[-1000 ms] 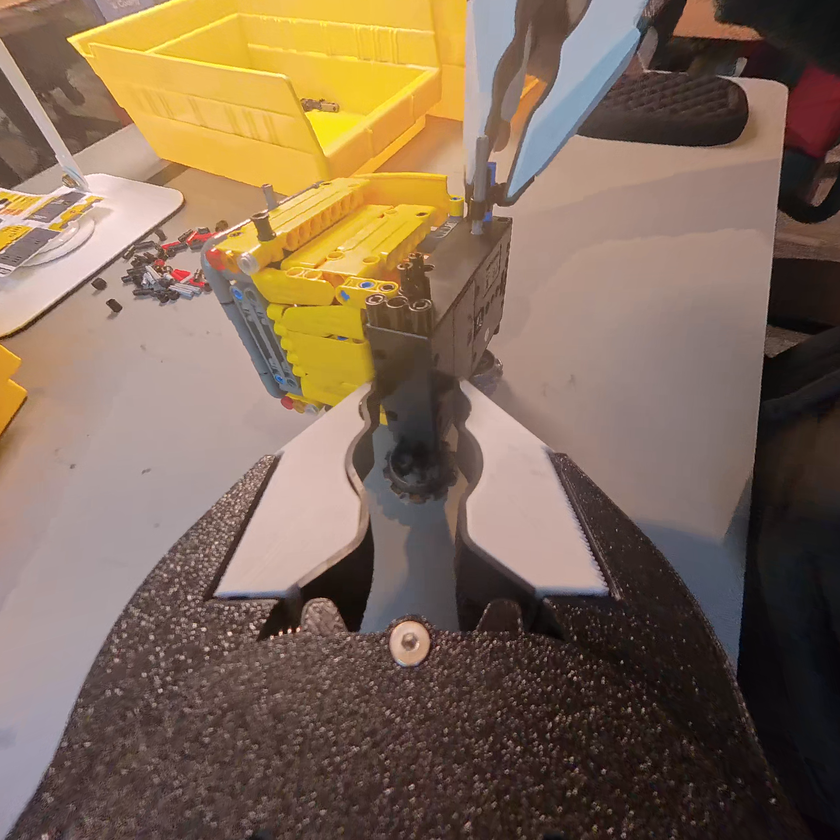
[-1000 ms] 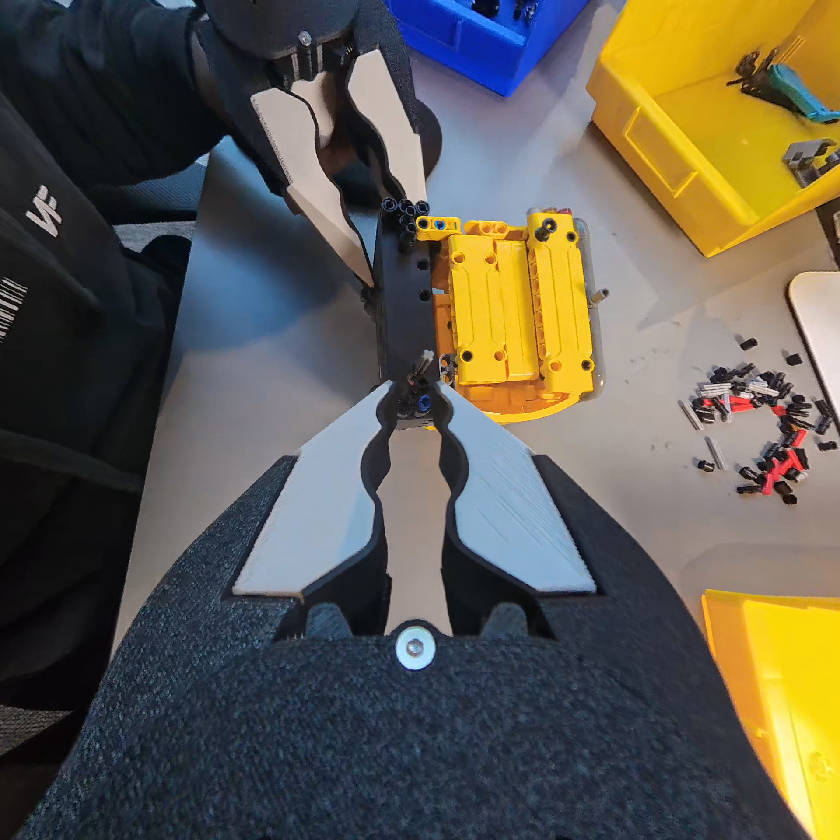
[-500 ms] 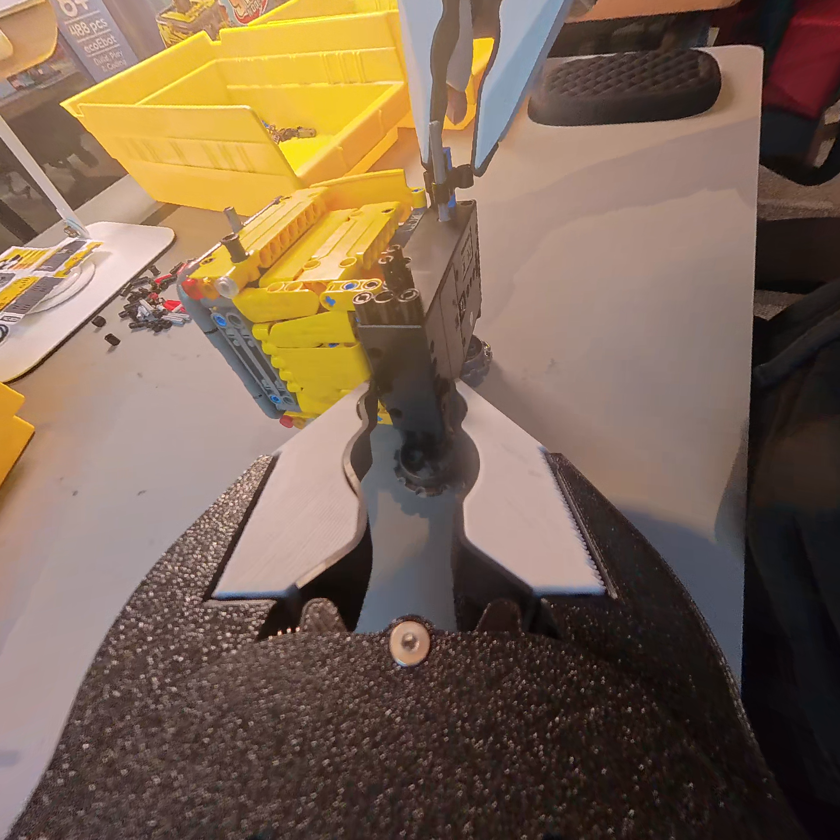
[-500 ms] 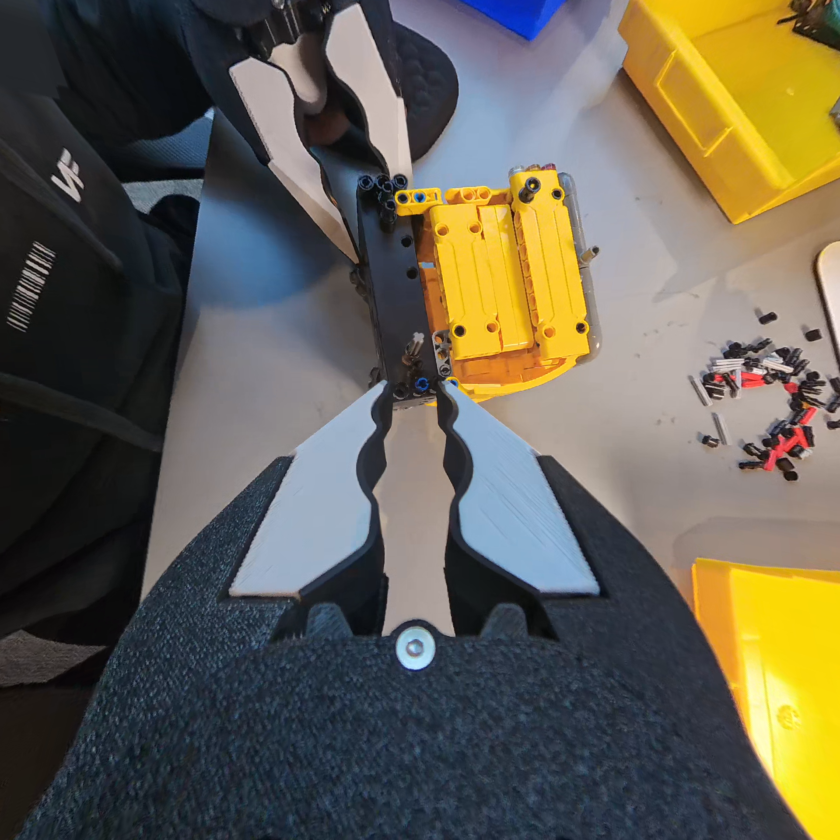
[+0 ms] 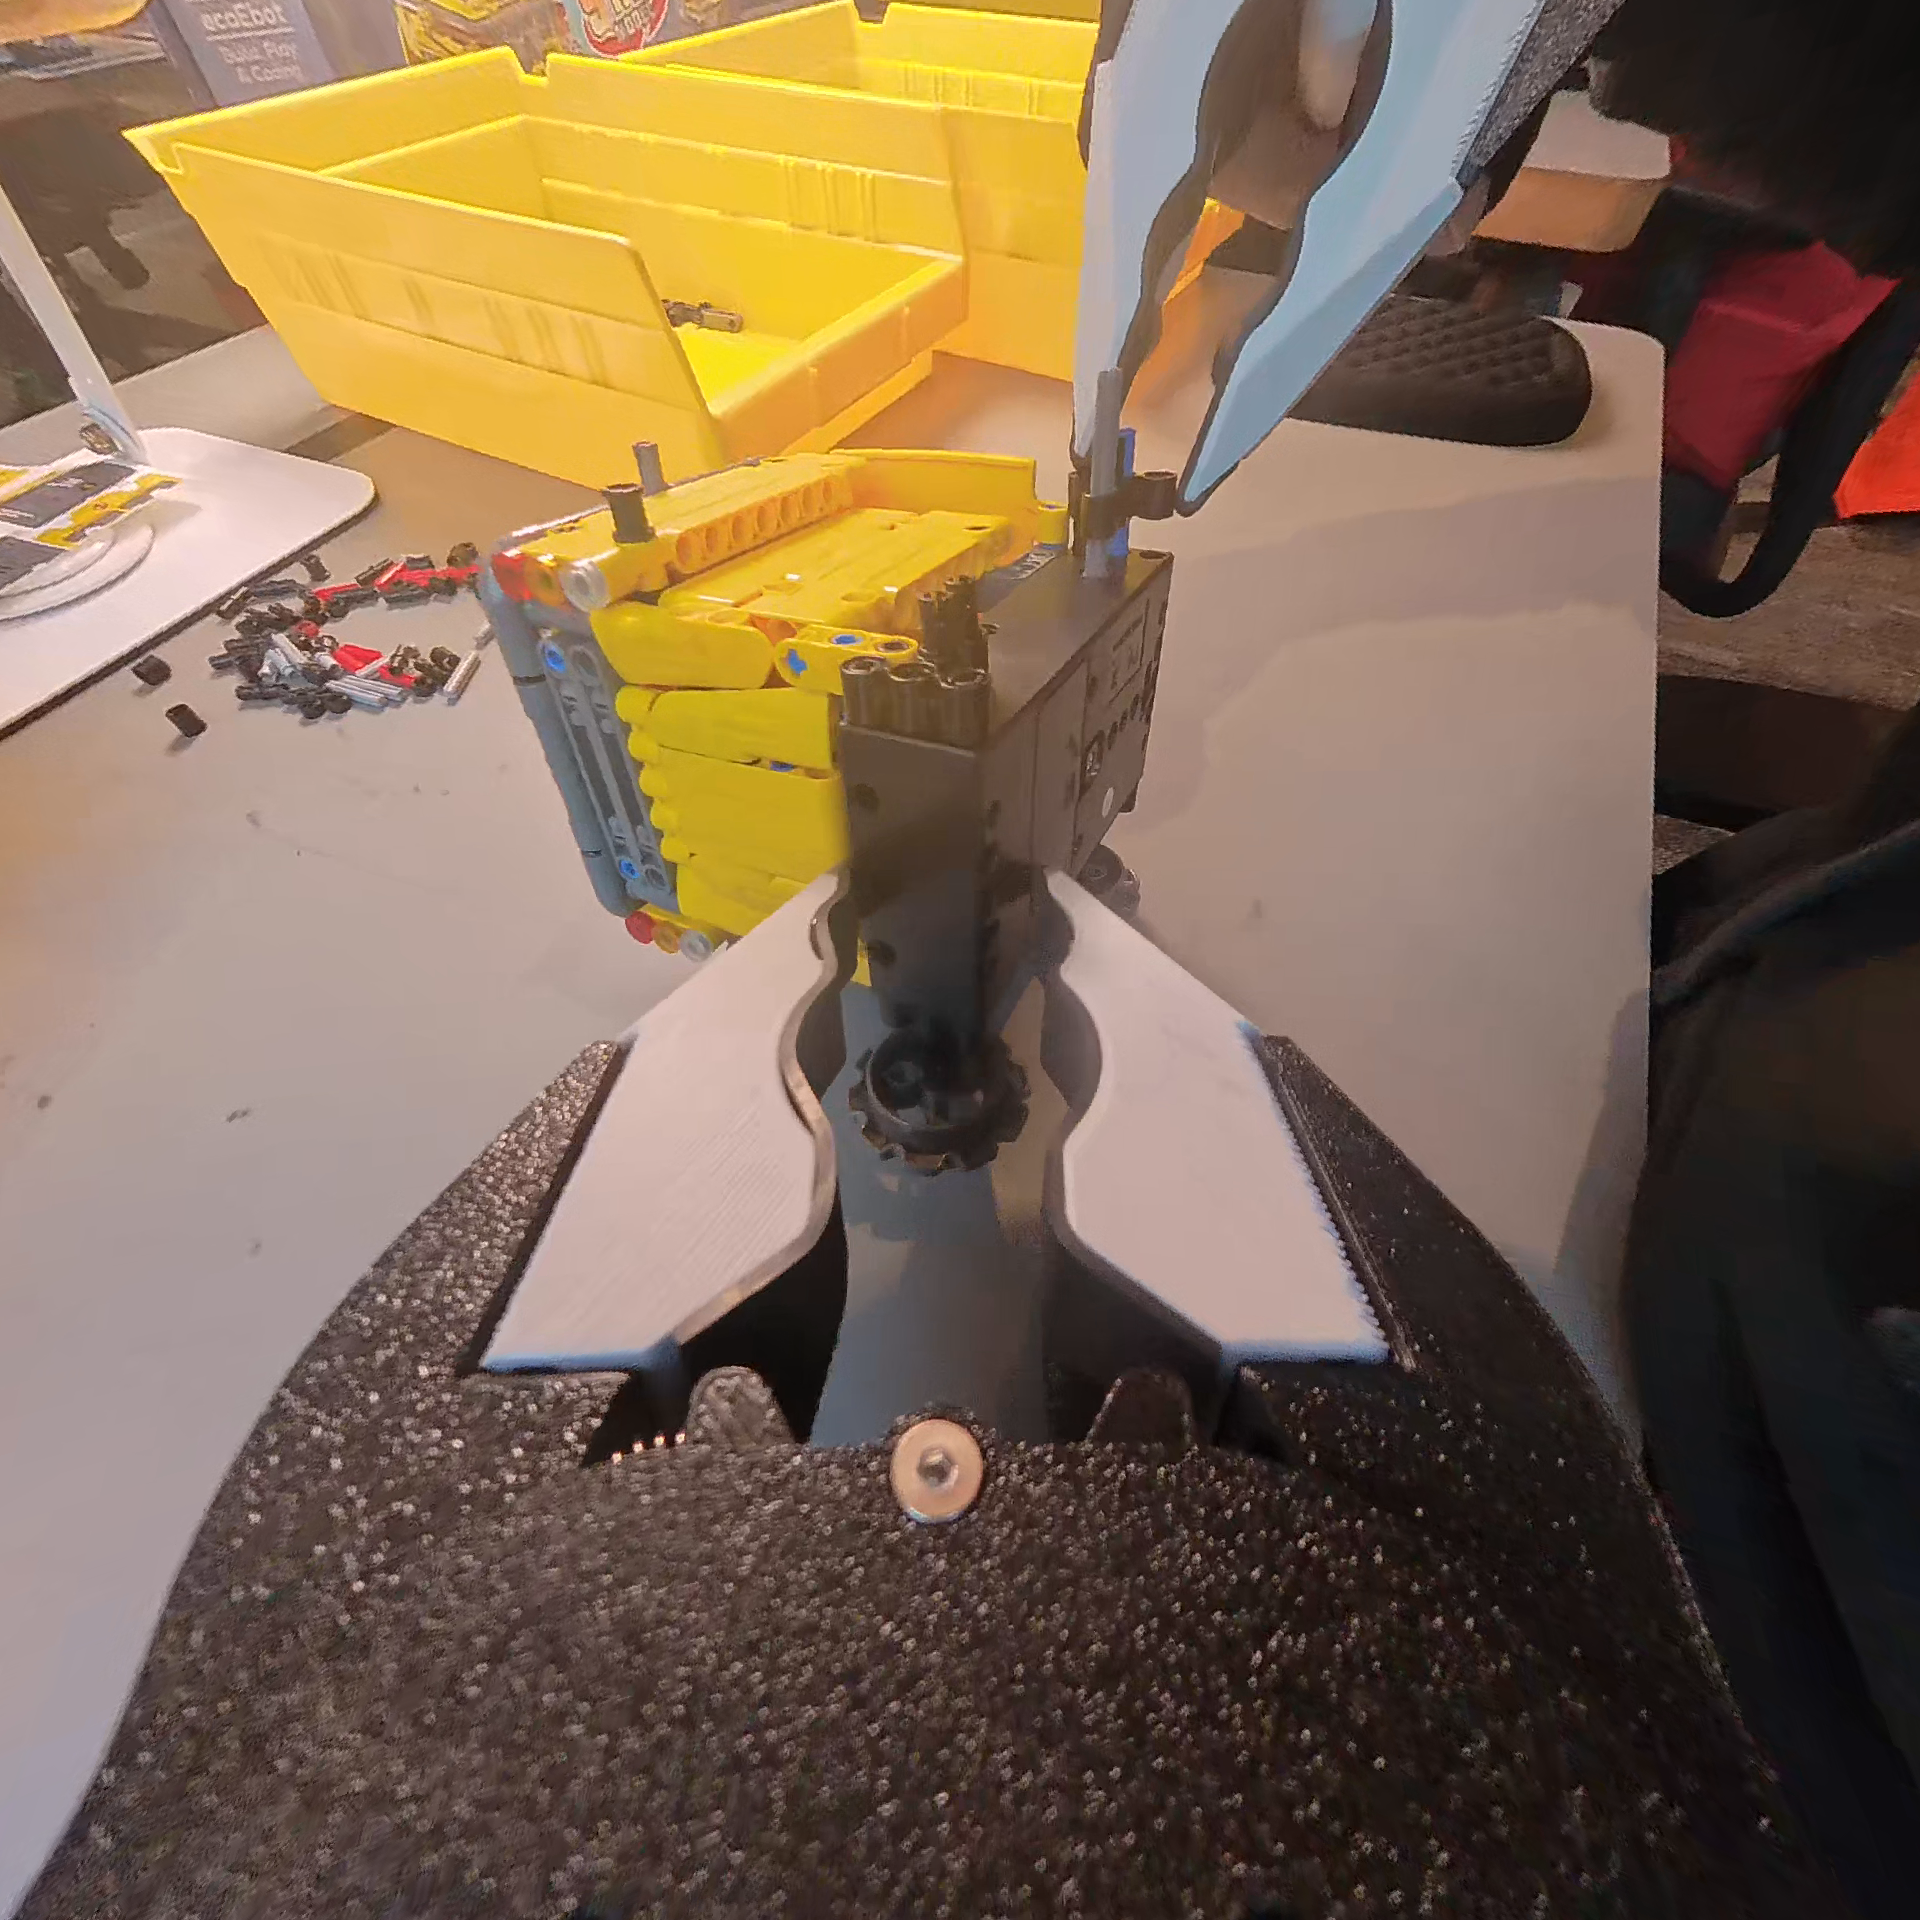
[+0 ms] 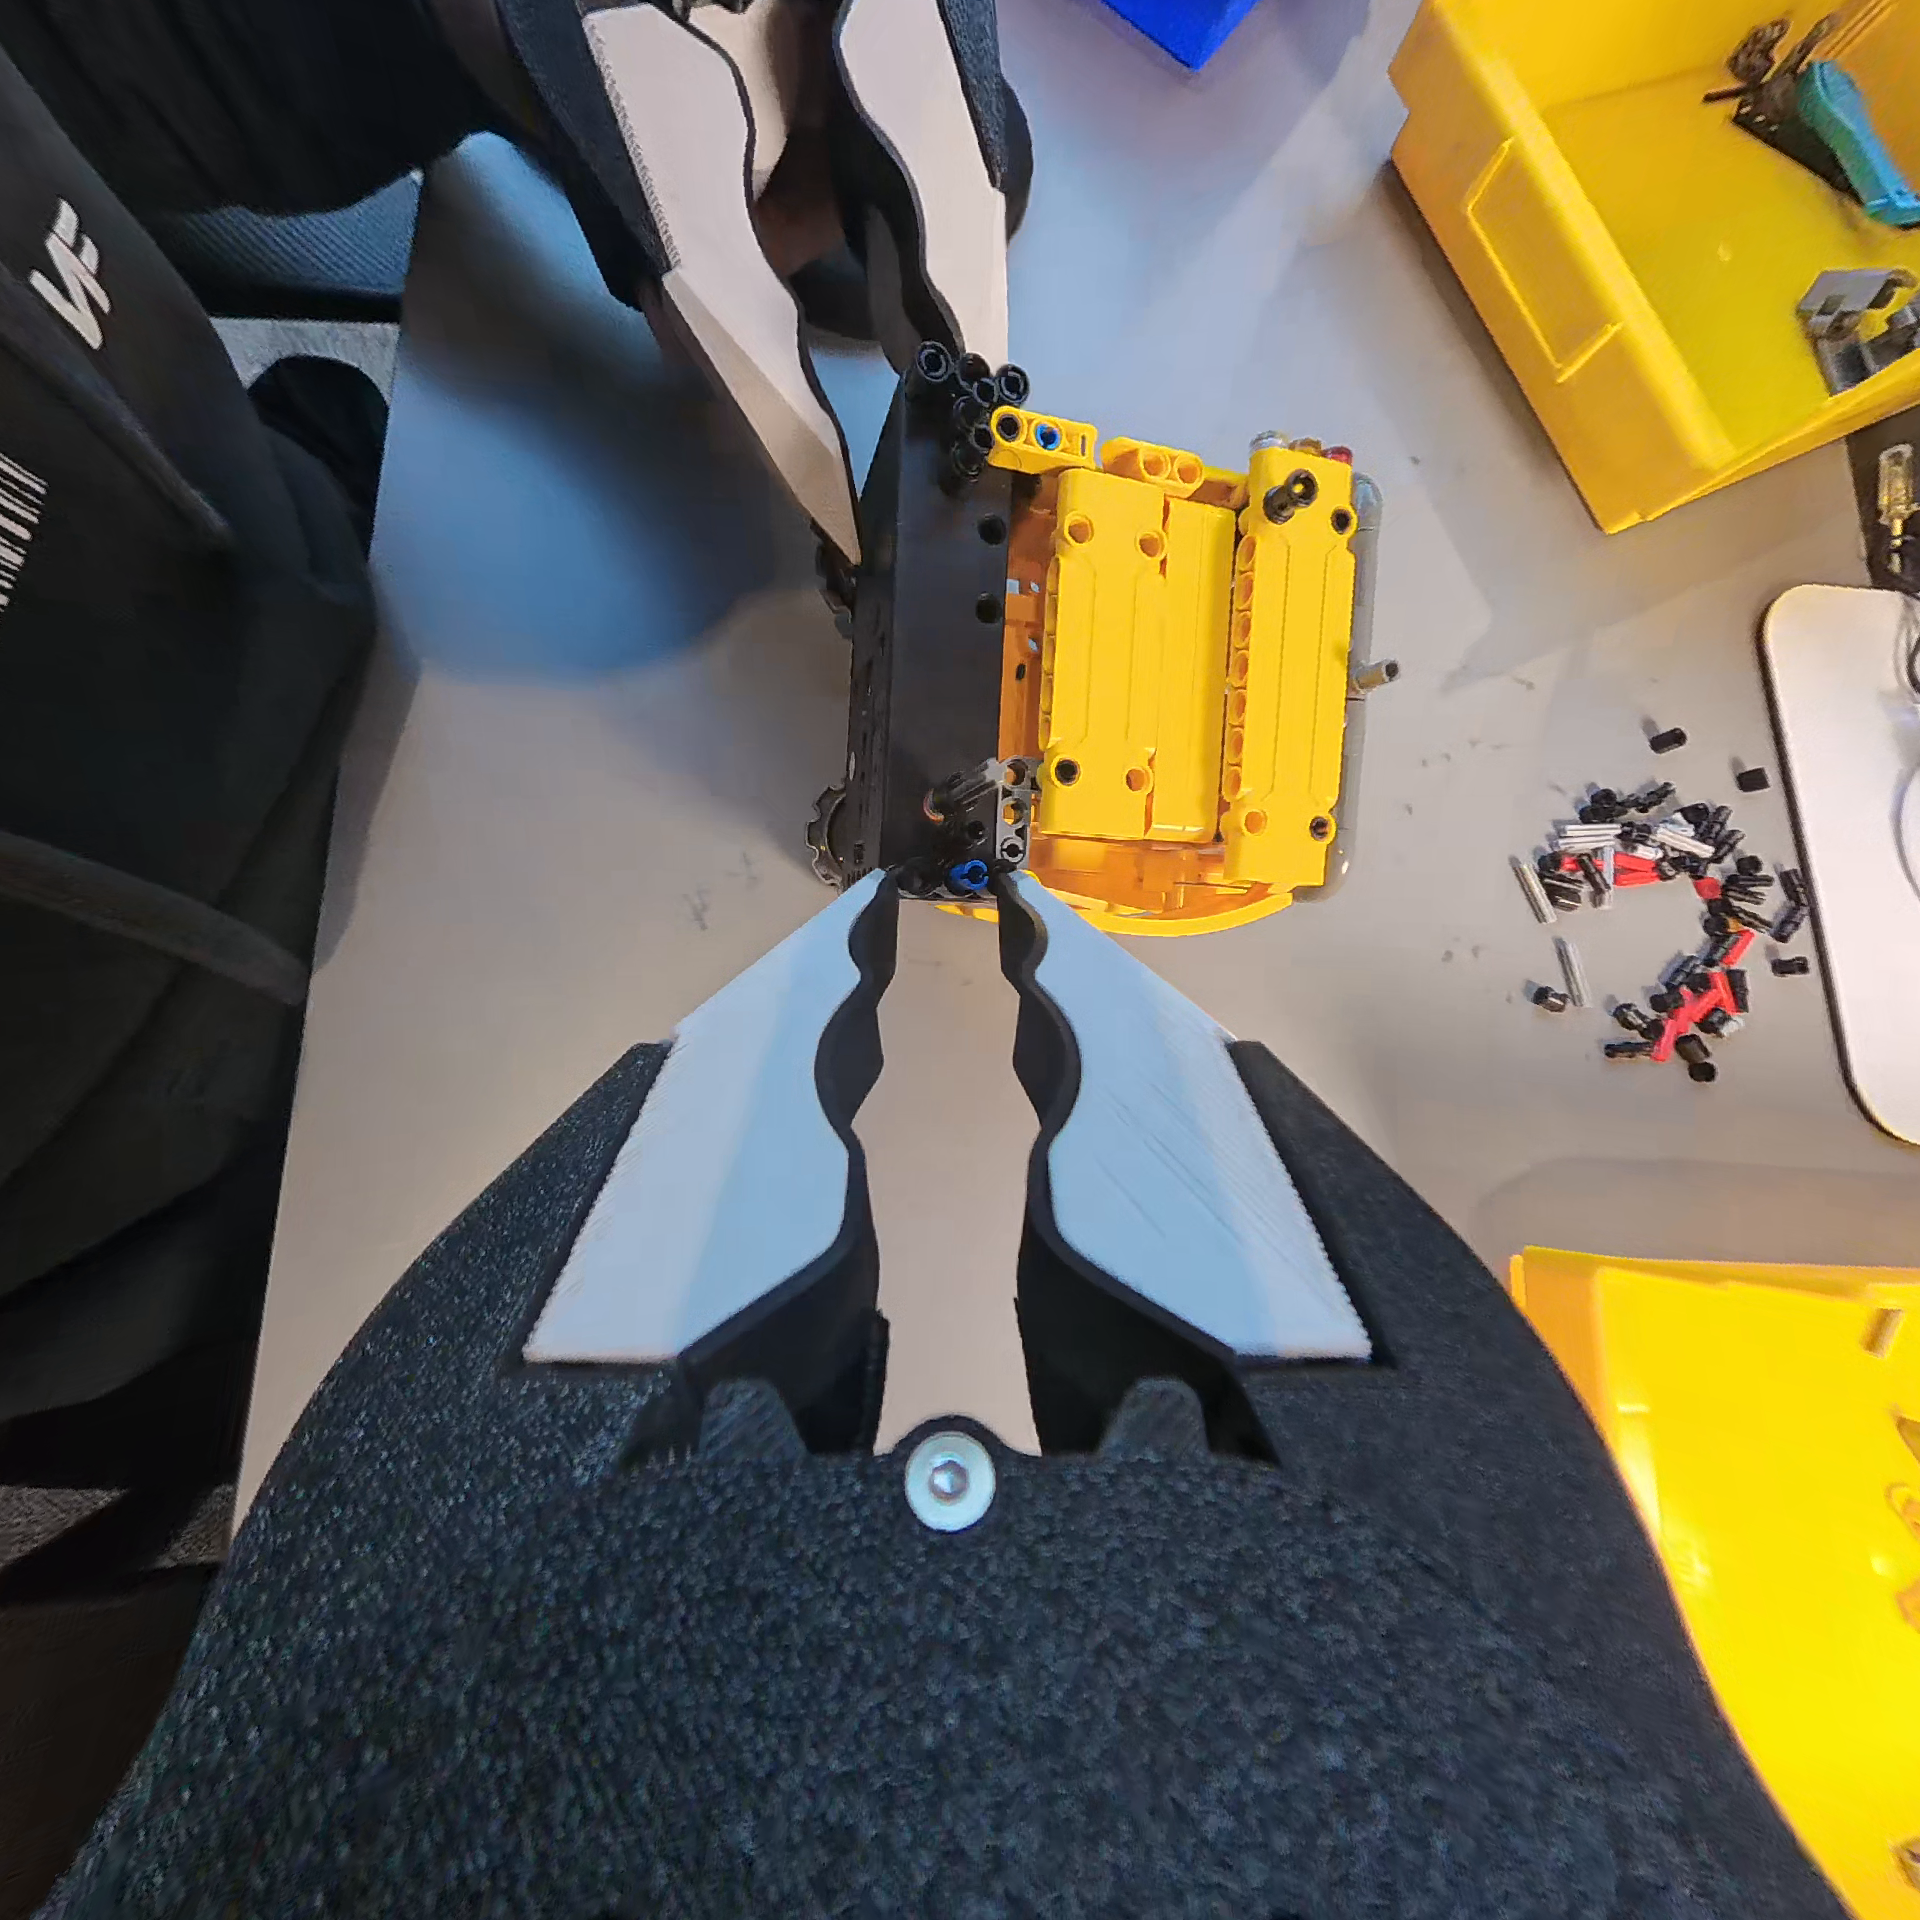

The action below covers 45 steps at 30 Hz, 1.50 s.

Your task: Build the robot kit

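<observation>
A yellow and black brick model (image 5: pixel 748 727) stands on the grey table (image 5: pixel 260 935). My left gripper (image 5: pixel 940 904) is shut on the near end of the model's black block (image 5: pixel 1081 707), with a black gear (image 5: pixel 935 1112) between its fingers. My right gripper (image 6: pixel 945 883) is shut on a small black connector (image 6: pixel 951 878) at the block's other end. In the left wrist view the right gripper (image 5: pixel 1138 473) comes down from above onto that connector (image 5: pixel 1127 497), where a grey axle (image 5: pixel 1103 457) stands. The right wrist view shows the model (image 6: pixel 1195 665) from above and the left gripper (image 6: pixel 920 447).
Yellow bins (image 5: pixel 582 270) (image 6: pixel 1621 291) stand behind the model, another at the lower right (image 6: pixel 1766 1507). A pile of small black, red and grey pins (image 6: pixel 1662 914) lies near a white stand base (image 6: pixel 1839 831). A black mesh pad (image 5: pixel 1455 364) and the table edge lie right. One gripper's finger ends stand about 10 centimeters off the other's.
Both grippers keep their hold. The model and both views have shifted slightly, and the left wrist view now sits a little lower and closer to the block.
</observation>
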### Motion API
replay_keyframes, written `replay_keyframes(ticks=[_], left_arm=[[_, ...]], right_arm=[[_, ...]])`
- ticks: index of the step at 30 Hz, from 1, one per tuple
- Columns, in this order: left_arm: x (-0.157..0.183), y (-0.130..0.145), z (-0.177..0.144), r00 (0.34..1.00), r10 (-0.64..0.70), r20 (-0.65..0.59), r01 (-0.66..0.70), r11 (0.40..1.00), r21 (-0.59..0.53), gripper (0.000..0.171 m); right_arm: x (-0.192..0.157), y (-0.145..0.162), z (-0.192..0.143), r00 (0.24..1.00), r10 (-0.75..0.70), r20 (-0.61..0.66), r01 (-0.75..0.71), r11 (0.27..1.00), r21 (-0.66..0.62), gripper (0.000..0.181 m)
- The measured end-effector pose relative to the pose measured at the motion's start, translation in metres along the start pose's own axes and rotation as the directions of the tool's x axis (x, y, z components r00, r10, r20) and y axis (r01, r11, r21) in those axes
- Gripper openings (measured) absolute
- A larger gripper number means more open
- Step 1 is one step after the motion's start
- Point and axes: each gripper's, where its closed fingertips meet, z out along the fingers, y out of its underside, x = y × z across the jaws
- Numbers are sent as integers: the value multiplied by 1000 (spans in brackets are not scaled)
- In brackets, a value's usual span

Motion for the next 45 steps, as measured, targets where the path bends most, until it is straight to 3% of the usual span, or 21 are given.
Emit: replay_keyframes(ticks=[6,10,13,19,27,33,39,45], left_arm=[[4,5,-3,1000,24,2,-24,999,-41,30],[5,9,-6,999,47,7,-46,996,-74,30],[5,12,-8,999,51,5,-50,994,-93,30],[3,0,-14,999,-11,-50,9,999,-38,49],[-3,0,-4,1000,4,-28,-5,999,-42,38],[0,2,-7,998,-28,-65,26,999,-30,37],[6,1,-11,987,-72,-144,69,997,-25,37],[3,2,-7,991,-40,-127,35,998,-46,44]], right_arm=[[-3,-3,-2,999,32,10,-32,997,72,21],[0,-5,-9,995,100,15,-101,983,153,30],[-1,10,1,986,167,14,-167,975,150,40],[-7,19,29,969,245,10,-242,950,198,48],[-8,12,37,977,215,-12,-204,942,265,34],[-10,11,37,986,164,-27,-151,949,277,34],[-13,14,37,995,87,-45,-71,958,277,33],[-11,14,36,999,27,-29,-17,955,295,33]])
